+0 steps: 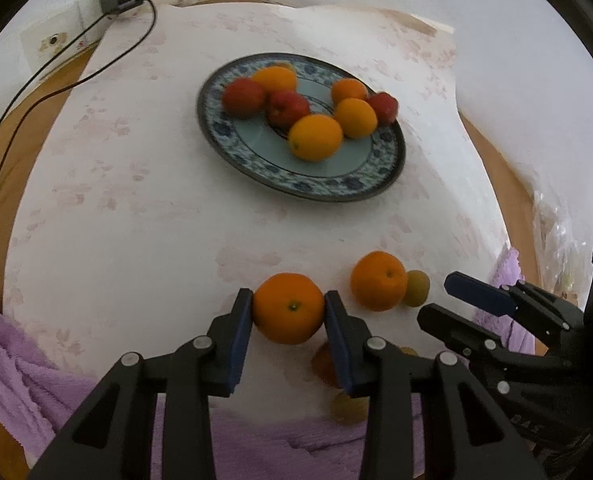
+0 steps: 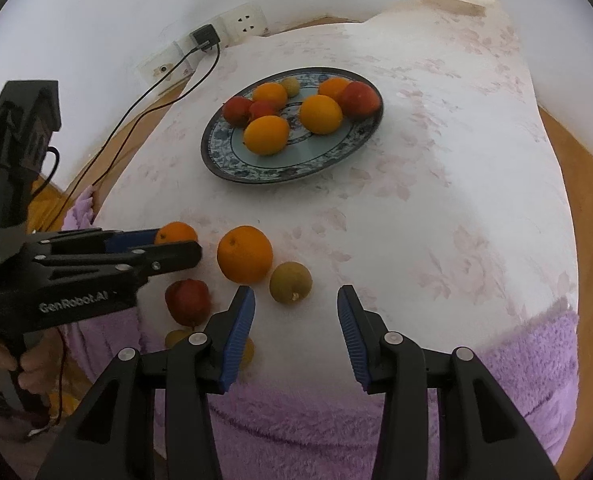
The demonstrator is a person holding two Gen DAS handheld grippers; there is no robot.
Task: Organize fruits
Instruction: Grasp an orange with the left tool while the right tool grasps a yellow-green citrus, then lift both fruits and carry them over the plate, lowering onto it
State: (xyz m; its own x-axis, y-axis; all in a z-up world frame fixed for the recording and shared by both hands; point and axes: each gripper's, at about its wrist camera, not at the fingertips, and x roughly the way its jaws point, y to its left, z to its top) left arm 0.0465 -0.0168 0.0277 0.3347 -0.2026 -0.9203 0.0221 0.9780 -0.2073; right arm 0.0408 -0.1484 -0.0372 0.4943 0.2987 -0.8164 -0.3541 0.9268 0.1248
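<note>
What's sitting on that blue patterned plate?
The plate holds four oranges and three red apples. One small yellowish-green fruit peeks out at the back, mostly hidden behind an orange in the left view. Anything further behind the pile is covered.

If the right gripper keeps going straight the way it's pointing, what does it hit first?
Probably bare tablecloth. The right gripper is open with nothing between its fingers; the greenish-brown fruit sits just left of that line, though depth is hard to judge.
</note>
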